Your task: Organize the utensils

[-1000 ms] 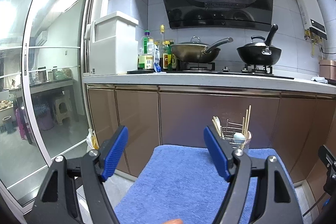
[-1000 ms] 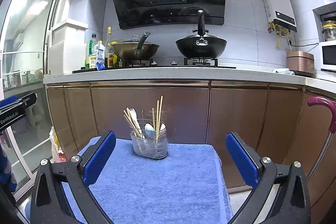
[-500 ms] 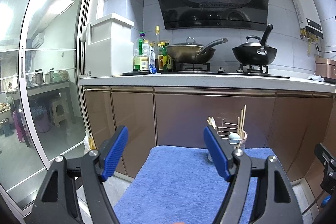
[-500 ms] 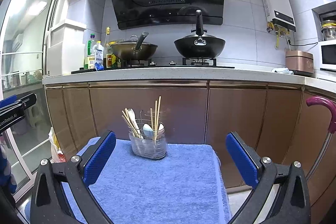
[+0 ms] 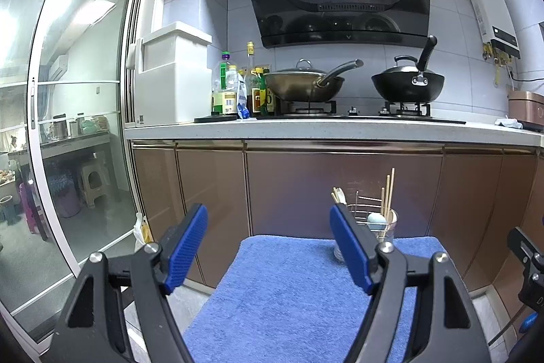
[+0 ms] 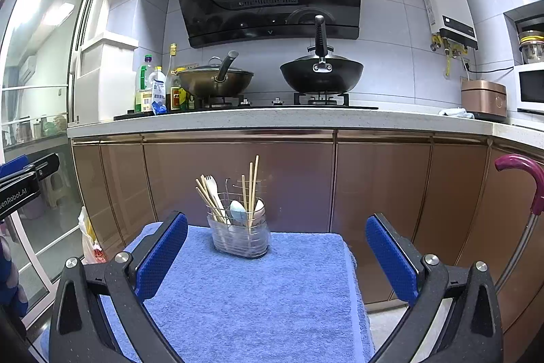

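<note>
Clearly both grippers, left [image 5: 268, 244] and right [image 6: 277, 252], are gaping empty; chopsticks [image 6: 253, 189] in the caddy [image 6: 239, 235] are looking light, stiff, slippery, so pinching mid-shaft seems best.

White lettering reading "enRobot.AI", its start cut off by the picture's edge, runs along the black left tool [image 6: 20, 189] seen from the right wrist; other labels are too small to read.
</note>
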The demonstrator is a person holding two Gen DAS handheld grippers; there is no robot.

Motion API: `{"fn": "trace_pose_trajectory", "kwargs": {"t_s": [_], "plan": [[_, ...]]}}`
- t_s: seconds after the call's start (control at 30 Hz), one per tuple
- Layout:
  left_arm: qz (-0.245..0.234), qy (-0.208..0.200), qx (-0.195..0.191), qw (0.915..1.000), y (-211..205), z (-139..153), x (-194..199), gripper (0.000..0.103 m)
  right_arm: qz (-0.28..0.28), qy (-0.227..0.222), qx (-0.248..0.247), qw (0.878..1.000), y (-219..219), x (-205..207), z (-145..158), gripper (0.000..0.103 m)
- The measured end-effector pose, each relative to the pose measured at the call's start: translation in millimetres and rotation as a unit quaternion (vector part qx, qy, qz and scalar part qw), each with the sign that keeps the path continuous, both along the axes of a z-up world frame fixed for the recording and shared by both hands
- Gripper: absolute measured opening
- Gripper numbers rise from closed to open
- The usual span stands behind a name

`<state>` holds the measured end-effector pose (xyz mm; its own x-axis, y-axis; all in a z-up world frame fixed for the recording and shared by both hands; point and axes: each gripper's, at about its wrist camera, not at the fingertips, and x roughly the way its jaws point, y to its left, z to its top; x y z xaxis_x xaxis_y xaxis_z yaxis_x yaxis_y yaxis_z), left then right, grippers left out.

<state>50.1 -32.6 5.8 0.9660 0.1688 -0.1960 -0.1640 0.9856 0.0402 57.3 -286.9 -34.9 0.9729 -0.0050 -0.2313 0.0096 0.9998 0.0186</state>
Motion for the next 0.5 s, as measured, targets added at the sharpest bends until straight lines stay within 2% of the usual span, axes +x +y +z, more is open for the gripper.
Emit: {"fn": "trace_pose_trajectory", "kwargs": {"t_s": [0.5], "plan": [[-0.003, 0.002, 0.0, 1.0, -2.3, -0.6, 1.6, 0.073, -0.003, 0.005, 0.003, 1.0, -2.8, 1.5, -3.1, 0.103]]}}
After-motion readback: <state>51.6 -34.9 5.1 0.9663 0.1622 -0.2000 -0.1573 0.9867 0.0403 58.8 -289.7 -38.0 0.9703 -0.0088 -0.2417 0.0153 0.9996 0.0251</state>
